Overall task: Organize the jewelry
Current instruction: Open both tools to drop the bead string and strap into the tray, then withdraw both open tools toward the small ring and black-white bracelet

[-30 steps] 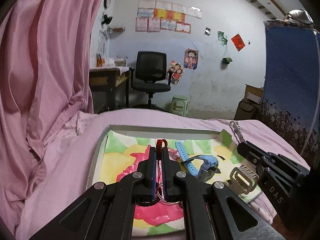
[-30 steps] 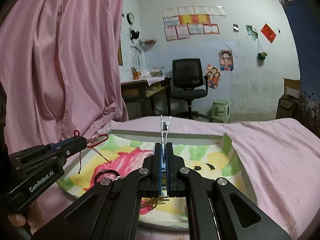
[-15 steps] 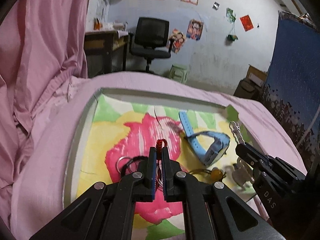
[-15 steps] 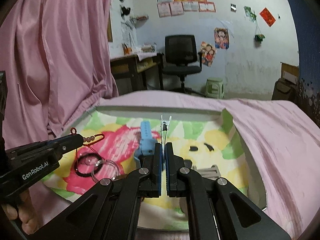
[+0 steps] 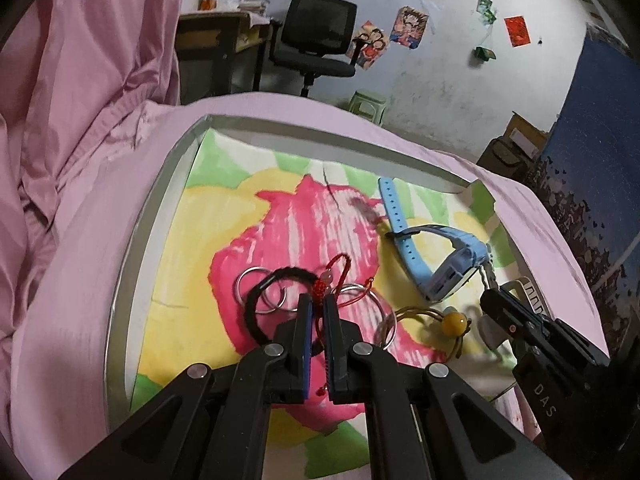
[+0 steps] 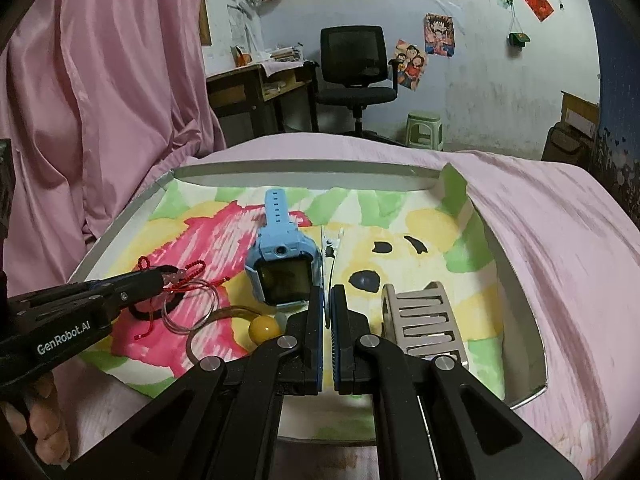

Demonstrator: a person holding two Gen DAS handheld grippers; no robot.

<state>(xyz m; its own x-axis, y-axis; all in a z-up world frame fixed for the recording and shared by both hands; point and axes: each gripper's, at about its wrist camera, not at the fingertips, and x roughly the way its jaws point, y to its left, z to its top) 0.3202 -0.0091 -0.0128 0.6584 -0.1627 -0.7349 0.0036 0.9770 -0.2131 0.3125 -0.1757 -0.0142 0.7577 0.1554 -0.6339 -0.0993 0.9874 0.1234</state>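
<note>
My left gripper [image 5: 316, 300] is shut on a red cord bracelet [image 5: 334, 274] with pale beads, held low over the tray's pink patch; it also shows in the right wrist view [image 6: 160, 278]. My right gripper [image 6: 327, 292] is shut on a thin silver chain [image 6: 334, 246] that sticks up ahead of the fingers. A grey-rimmed tray [image 5: 168, 168] with a colourful painted liner holds a blue smartwatch [image 6: 282, 264], a black hair tie [image 5: 260, 292], silver rings [image 5: 250, 284], a cord with an amber bead [image 6: 263, 329] and a grey hair claw [image 6: 424, 320].
The tray [image 6: 520, 280] sits in pink bedding [image 6: 560, 220]. A pink curtain [image 5: 80, 60] hangs at the left. A black office chair [image 6: 354, 68], a desk [image 6: 256, 84] and a green stool [image 6: 424, 130] stand behind.
Both grippers have tilted down and lowered toward the tray. The red bracelet now hangs just over the rings and hair tie. The left jaws look slightly wider apart.
</note>
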